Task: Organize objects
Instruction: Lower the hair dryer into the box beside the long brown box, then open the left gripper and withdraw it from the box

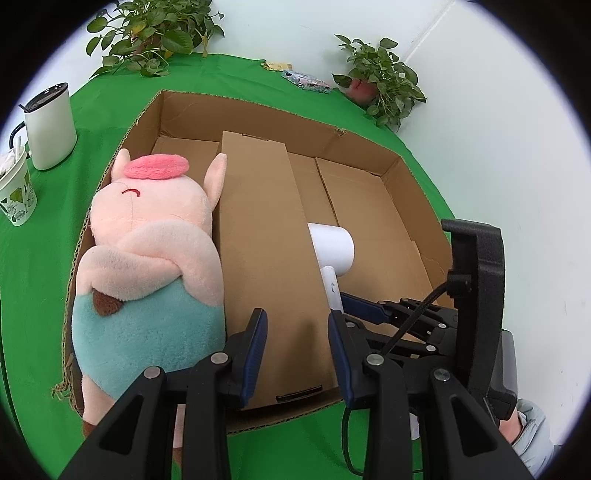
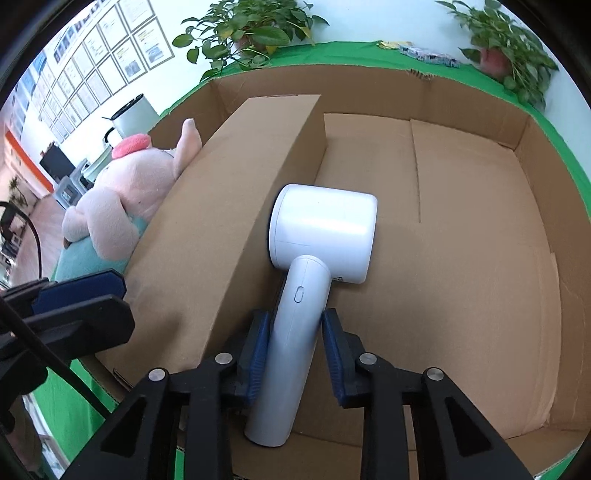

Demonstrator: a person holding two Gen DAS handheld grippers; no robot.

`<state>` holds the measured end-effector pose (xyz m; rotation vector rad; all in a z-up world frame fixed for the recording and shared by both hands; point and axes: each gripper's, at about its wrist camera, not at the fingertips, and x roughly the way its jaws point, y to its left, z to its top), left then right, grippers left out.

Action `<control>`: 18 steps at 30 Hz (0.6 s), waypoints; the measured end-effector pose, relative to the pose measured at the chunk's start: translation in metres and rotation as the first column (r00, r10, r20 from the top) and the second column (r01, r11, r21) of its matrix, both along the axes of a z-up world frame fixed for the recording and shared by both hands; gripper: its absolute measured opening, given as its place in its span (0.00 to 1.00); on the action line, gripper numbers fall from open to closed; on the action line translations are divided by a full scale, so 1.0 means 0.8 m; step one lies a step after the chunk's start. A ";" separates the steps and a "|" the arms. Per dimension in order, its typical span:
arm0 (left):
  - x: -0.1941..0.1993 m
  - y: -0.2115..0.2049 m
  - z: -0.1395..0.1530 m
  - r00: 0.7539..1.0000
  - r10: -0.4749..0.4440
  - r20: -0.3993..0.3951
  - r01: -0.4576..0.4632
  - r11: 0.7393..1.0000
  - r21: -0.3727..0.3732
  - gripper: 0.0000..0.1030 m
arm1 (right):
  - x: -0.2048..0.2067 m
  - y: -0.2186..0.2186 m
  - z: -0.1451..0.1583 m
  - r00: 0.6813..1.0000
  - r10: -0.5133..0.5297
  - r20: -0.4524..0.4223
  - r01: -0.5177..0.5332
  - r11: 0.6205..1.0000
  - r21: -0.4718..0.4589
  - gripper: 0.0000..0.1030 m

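Observation:
An open cardboard box (image 1: 369, 146) sits on the green cloth. Inside it a pink plush pig (image 1: 147, 240) lies at the left, beside a long brown carton (image 1: 262, 258). A white hair dryer (image 2: 317, 243) is at the carton's right side, over the box floor. My right gripper (image 2: 293, 343) is shut on the dryer's handle; it also shows in the left wrist view (image 1: 364, 306). My left gripper (image 1: 297, 347) is open and empty above the near end of the carton; one of its fingers (image 2: 81, 291) shows in the right wrist view.
A white mug (image 1: 50, 125) and a paper cup (image 1: 14, 195) stand on the cloth left of the box. Two potted plants (image 1: 155, 33) (image 1: 380, 79) and some small packets (image 1: 304, 81) sit at the far edge by the wall.

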<state>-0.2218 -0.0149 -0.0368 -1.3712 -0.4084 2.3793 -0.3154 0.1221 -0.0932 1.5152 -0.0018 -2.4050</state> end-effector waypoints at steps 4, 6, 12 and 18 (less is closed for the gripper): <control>0.001 0.000 0.000 1.000 0.001 -0.001 -0.001 1.000 -0.002 0.32 | 0.001 0.000 0.001 1.000 0.016 -0.004 -0.016 1.000 0.009 0.27; 0.003 -0.001 -0.001 1.000 0.004 -0.001 -0.004 1.000 -0.005 0.32 | 0.002 -0.002 0.001 1.000 0.021 -0.008 -0.021 1.000 0.017 0.27; 0.006 -0.001 0.002 1.000 0.011 -0.017 -0.012 1.000 -0.025 0.32 | 0.001 0.003 0.001 1.000 0.004 -0.003 -0.004 1.000 -0.010 0.27; 0.027 -0.002 0.025 0.986 0.077 -0.149 -0.094 0.989 -0.112 0.43 | 0.039 0.033 0.052 0.978 -0.055 -0.203 0.041 0.997 -0.071 0.77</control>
